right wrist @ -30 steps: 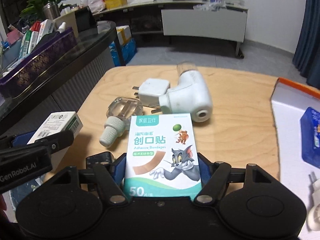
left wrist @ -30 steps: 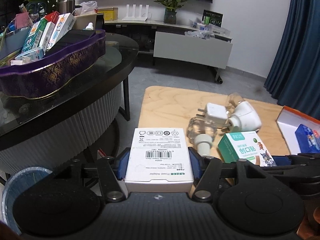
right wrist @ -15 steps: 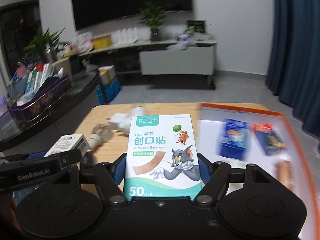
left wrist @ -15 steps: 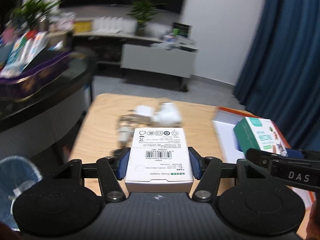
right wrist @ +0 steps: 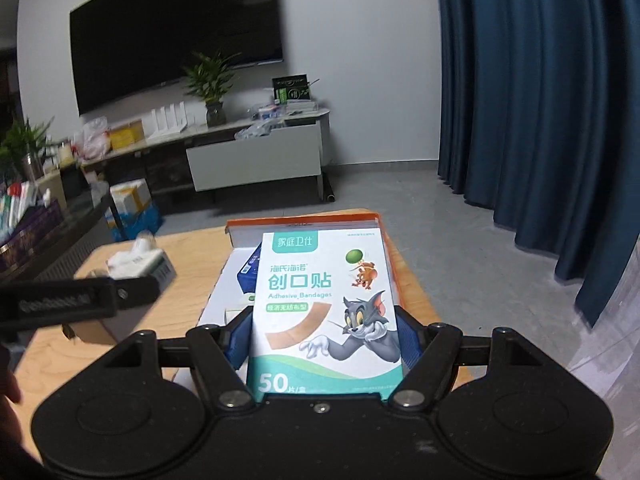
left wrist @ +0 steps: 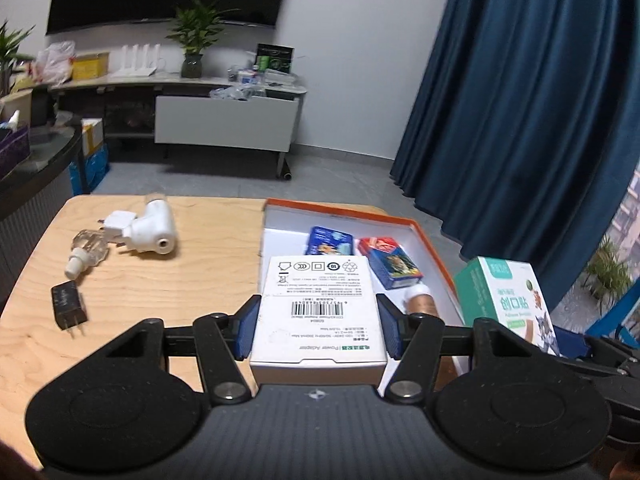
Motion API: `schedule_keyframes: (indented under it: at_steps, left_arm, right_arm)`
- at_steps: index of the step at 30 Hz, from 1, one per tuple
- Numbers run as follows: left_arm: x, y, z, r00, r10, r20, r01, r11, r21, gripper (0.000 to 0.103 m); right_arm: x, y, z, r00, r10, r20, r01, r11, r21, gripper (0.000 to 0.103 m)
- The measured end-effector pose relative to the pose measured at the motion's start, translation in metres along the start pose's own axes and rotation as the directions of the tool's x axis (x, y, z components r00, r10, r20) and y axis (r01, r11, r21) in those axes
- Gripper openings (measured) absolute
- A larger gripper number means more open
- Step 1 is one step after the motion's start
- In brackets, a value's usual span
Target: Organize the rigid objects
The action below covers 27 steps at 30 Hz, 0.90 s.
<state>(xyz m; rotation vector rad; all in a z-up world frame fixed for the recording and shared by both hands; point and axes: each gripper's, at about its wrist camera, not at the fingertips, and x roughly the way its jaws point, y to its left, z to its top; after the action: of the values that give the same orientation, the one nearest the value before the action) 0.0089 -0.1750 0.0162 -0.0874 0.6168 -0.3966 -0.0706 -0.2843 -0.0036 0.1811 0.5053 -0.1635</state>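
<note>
My left gripper [left wrist: 318,330] is shut on a white power adapter box [left wrist: 318,304], held over the near left part of the orange-rimmed white tray [left wrist: 276,220]. My right gripper [right wrist: 322,344] is shut on a bandage box with a cartoon cat [right wrist: 324,312]; that bandage box [left wrist: 508,300] also shows at the right in the left wrist view, beyond the tray's right rim. A blue box [left wrist: 330,242], a red-and-blue box [left wrist: 390,262] and a brownish tube [left wrist: 420,304] lie in the tray. The left gripper's arm [right wrist: 76,298] crosses the right wrist view.
On the wooden table [left wrist: 208,248] left of the tray lie a white plug-in device [left wrist: 150,230], a clear bottle [left wrist: 86,248] and a black charger [left wrist: 69,306]. A dark counter [left wrist: 32,168] stands at left. Blue curtains [left wrist: 520,120] hang at right.
Both grippers have swung right, from the cluttered left of the table over to the tray, each still gripping its box. The purple basket has left the view.
</note>
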Motion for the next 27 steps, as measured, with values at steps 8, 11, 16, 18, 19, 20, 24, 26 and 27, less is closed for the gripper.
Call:
schedule_keyframes:
  at_steps: [8,11,16,18,19,20,24,26,27]
  left_arm:
    - [-0.002,-0.008,-0.01,0.999,0.031,-0.027,-0.03,0.999,0.037,0.06]
    - [-0.003,-0.012,-0.012,0.998,0.052,-0.027,-0.05,0.997,0.053,0.06]
    - [-0.008,-0.017,-0.014,0.998,0.052,-0.032,-0.05,0.997,0.063,0.06]
    - [-0.011,-0.02,-0.015,0.999,0.045,-0.026,-0.044,0.997,0.064,0.06]
    - [-0.012,-0.022,-0.016,0.999,0.044,-0.021,-0.042,0.997,0.067,0.06]
    - [-0.014,-0.022,-0.016,0.999,0.046,-0.014,-0.045,0.997,0.066,0.06]
    - [-0.019,-0.025,-0.016,0.999,0.034,0.003,-0.034,0.998,0.061,0.06]
    - [-0.02,-0.025,-0.016,0.999,0.033,0.009,-0.034,0.997,0.064,0.06]
    - [-0.02,-0.025,-0.016,0.999,0.032,0.009,-0.033,0.997,0.064,0.06]
  right_arm:
    - [-0.008,-0.007,-0.006,1.0,0.014,0.013,-0.015,0.999,0.03,0.084]
    - [-0.011,-0.007,-0.006,1.0,0.015,0.016,-0.016,0.999,0.029,0.084]
    - [-0.015,-0.012,-0.006,1.0,0.013,0.017,-0.014,0.999,0.04,0.084]
    - [-0.018,-0.012,-0.006,1.0,0.013,0.018,-0.014,0.999,0.036,0.084]
    - [-0.019,-0.011,-0.006,1.0,0.013,0.02,-0.014,0.999,0.034,0.084]
    - [-0.02,-0.011,-0.006,1.0,0.013,0.023,-0.014,0.999,0.034,0.084]
    - [-0.021,-0.013,-0.007,0.999,0.009,0.031,-0.011,0.999,0.039,0.084]
    - [-0.023,-0.013,-0.007,0.999,0.007,0.036,-0.009,0.999,0.037,0.084]
    - [-0.024,-0.013,-0.008,0.999,0.006,0.039,-0.007,0.999,0.036,0.084]
